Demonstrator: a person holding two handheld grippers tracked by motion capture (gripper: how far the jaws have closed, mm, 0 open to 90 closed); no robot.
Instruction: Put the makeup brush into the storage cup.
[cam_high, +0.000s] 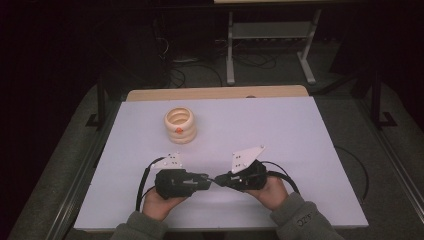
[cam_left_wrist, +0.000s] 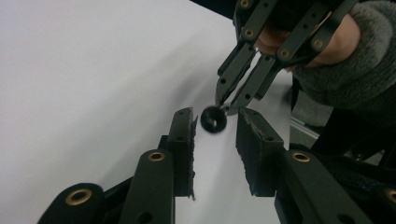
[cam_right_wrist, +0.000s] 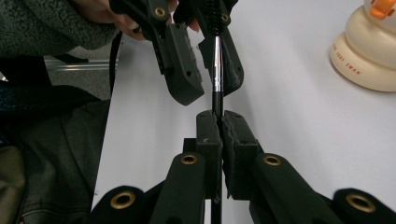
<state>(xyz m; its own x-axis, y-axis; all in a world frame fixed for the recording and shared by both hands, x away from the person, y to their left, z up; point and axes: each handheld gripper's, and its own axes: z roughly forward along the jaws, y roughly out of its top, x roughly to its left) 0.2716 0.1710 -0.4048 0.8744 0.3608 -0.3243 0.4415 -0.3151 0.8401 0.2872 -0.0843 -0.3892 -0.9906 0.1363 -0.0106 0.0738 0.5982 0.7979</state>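
Here right gripper (cam_right_wrist: 218, 122) clamps brush (cam_right_wrist: 217, 70); table (cam_high: 300, 130) edges well apart.

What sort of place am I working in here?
Probably a lab or recording room, not a home: a bare white table, loose cables on the dark floor behind it, and a metal stand farther back. A cream ringed container is the lone prop.

A lab-like recording room: white-topped table (cam_high: 300, 130), metal frame stand (cam_high: 270, 35), floor cables (cam_high: 190, 75), dark surroundings.
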